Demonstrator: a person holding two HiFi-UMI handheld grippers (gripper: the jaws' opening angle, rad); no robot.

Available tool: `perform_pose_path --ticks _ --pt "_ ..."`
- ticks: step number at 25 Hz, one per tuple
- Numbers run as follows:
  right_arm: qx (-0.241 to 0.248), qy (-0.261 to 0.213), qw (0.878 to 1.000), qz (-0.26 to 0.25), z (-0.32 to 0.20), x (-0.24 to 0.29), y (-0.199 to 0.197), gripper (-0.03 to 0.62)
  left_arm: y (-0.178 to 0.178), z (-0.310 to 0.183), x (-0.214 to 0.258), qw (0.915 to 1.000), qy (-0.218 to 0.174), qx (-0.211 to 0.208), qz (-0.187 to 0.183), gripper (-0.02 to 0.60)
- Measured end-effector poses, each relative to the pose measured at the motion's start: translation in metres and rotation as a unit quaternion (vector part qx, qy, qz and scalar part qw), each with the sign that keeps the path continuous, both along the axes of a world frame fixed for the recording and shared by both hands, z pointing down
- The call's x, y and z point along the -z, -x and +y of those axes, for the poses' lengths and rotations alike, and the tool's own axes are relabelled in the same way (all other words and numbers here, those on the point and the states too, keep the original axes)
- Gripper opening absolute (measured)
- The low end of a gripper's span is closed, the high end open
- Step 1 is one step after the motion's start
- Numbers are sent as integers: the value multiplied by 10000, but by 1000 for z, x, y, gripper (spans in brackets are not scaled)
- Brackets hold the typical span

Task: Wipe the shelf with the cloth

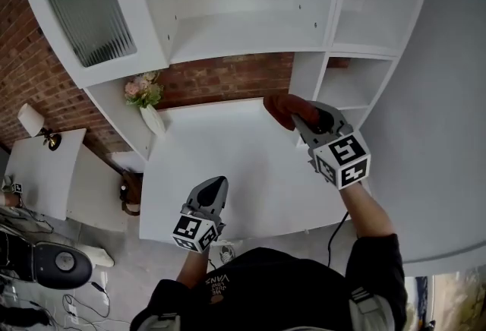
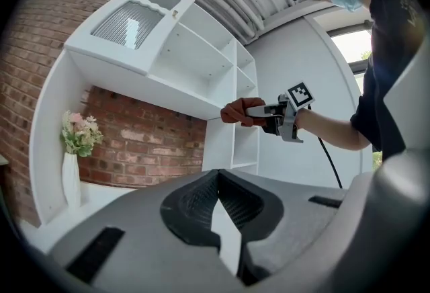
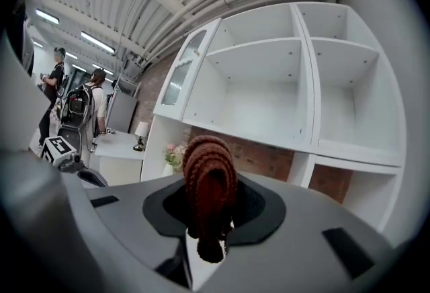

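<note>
Nearest, at the lower middle of the head view, the left tool (image 1: 217, 184) hangs over the front edge of the white counter (image 1: 228, 147), its jaws closed together with nothing between them. At right of centre the right tool (image 1: 307, 124) is clamped on a bunched reddish-brown knitted cloth (image 1: 282, 109). It holds the cloth in the air over the back right corner of the counter, close to the upright (image 1: 307, 75) under the wide shelf (image 1: 243, 33). Whether the cloth touches anything I cannot tell. The wipe seems about to start. To do it well, the cloth should probably be pressed flat on the shelf board and drawn along its whole width in overlapping strokes, with a firm grip so the bundle does not slip out. The shelf itself looks bare, so nothing blocks the stroke. The uprights at both ends and the ribbed glass door (image 1: 91, 11) at upper left limit the reach. A vase of flowers (image 1: 148, 105) at the counter's back left corner could tip if the arm swings low. A lamp (image 1: 34, 124) stands well apart at far left.
</note>
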State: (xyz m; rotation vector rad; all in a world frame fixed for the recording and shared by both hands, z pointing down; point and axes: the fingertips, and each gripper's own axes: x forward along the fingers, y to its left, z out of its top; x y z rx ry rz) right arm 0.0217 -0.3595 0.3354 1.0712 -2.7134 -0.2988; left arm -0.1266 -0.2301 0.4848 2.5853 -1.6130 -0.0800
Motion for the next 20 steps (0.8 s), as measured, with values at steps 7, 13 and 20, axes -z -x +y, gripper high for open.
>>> perform_pose_path --ticks 7,13,20 --pt "171 570 9968 -535 30 -58 -15 101 -21 26 -3 9994 38 330 -54 6" --pt "101 1299 9870 -946 51 -110 -38 101 -40 52 -16 9981 174 585 -97 6" --pt "-8 1641 9778 -1303 73 -150 -59 100 -56 76 -33 9952 319 919 -110 7"
